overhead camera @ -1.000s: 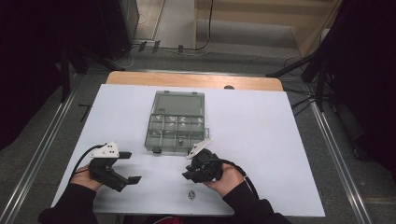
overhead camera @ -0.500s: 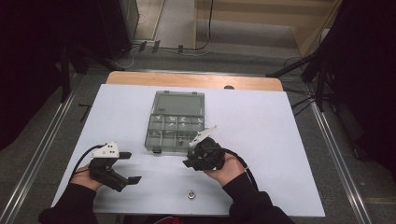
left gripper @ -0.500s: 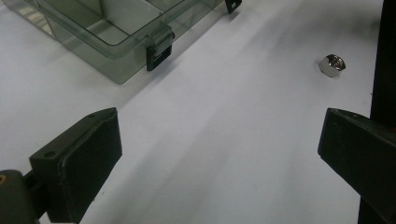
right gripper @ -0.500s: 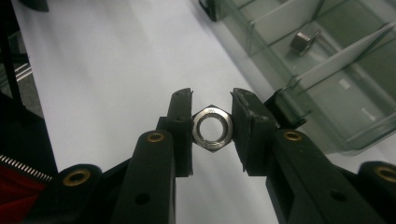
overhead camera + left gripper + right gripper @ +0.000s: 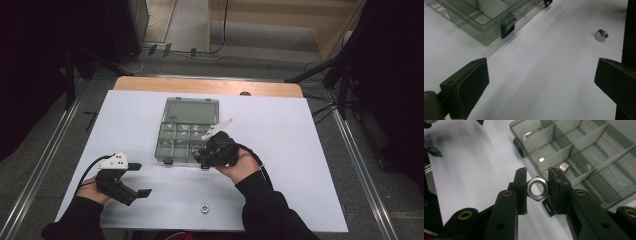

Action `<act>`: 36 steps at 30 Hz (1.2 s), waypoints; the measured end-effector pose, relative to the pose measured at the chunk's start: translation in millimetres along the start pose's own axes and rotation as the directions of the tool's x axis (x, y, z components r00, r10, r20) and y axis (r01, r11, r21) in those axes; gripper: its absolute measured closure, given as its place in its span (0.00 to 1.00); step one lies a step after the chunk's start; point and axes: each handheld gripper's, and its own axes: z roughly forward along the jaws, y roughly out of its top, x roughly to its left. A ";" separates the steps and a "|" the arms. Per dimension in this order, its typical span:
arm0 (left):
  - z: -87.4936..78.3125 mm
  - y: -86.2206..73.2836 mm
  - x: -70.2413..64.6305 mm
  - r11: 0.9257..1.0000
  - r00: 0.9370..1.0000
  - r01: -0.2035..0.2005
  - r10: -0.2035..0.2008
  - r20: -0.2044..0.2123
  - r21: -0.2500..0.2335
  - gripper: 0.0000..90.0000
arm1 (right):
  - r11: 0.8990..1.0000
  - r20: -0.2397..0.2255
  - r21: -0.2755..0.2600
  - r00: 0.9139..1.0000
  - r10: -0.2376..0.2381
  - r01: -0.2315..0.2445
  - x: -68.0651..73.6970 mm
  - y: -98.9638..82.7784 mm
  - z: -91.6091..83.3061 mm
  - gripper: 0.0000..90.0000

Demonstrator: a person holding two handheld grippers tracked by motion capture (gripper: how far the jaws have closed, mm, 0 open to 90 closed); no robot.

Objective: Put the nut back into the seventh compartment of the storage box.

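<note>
Your right gripper point(image 5: 537, 188) is closed on one hex nut point(image 5: 537, 189): in the right gripper view, both black pads press on its flat sides, and the nut sits at the centre of the frame with its hole facing the camera. In the high view this gripper point(image 5: 202, 159) is at the centre, at the lower right corner of the clear plastic box point(image 5: 186, 131).

Your left gripper point(image 5: 541, 75) is wide open and holds nothing; in the left gripper view only white table point(image 5: 554, 82) lies between its two jaws. In the high view it point(image 5: 142, 179) rests at the lower left.

I count two loose nuts: the one you hold, and a second nut point(image 5: 204, 208) that lies on the table at the bottom centre of the high view; it also shows at the upper right of the left gripper view point(image 5: 600, 35).

There is one box, with its lid open. One small metal piece point(image 5: 564, 166) lies in a compartment just above the held nut in the right gripper view.
</note>
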 end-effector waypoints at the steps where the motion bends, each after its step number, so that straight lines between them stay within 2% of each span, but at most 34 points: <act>1: -0.2 0.0 -0.1 1.000 1.000 -0.003 0.003 0.001 -0.002 0.00 | 1.000 0.003 -0.001 1.000 -0.002 0.002 -1.3 2.0 0.4 0.80; 7: -0.6 -0.9 0.5 1.000 1.000 -0.003 0.003 0.001 -0.001 0.00 | 1.000 -0.002 -0.024 1.000 0.006 -0.006 -8.8 12.5 7.2 0.80; 15: -1.2 -1.9 1.0 1.000 1.000 0.002 -0.002 0.002 -0.001 0.00 | 1.000 0.009 0.001 1.000 -0.012 0.012 -16.6 16.7 23.0 0.80; 20: -1.2 -1.1 -0.8 1.000 1.000 -0.011 0.011 0.006 -0.003 0.00 | 1.000 0.014 0.002 1.000 -0.005 0.005 -21.8 17.6 27.8 0.80; 28: -2.8 -1.8 -1.0 1.000 1.000 -0.007 0.007 0.003 0.000 0.00 | 0.999 0.011 0.025 1.000 -0.021 0.021 -22.2 19.1 40.2 0.80; 29: -2.5 -2.0 -1.2 1.000 1.000 -0.004 0.004 0.010 -0.011 0.00 | 0.999 0.006 0.033 1.000 -0.022 0.022 -21.7 19.0 41.6 0.80; 33: -3.4 -0.7 -2.8 1.000 1.000 -0.015 0.016 0.021 -0.018 0.00 | 0.999 0.013 0.036 0.999 -0.039 0.038 -18.6 19.4 43.8 0.80; 35: -2.5 -1.2 -2.6 1.000 1.000 -0.015 0.016 0.023 -0.018 0.00 | 0.999 0.017 0.045 0.999 -0.031 0.030 -19.3 19.0 45.0 0.79; 36: -3.1 -1.0 -2.0 1.000 1.000 -0.018 0.018 0.021 -0.006 0.00 | 0.998 0.015 0.046 0.999 -0.034 0.033 -20.5 18.5 46.3 0.78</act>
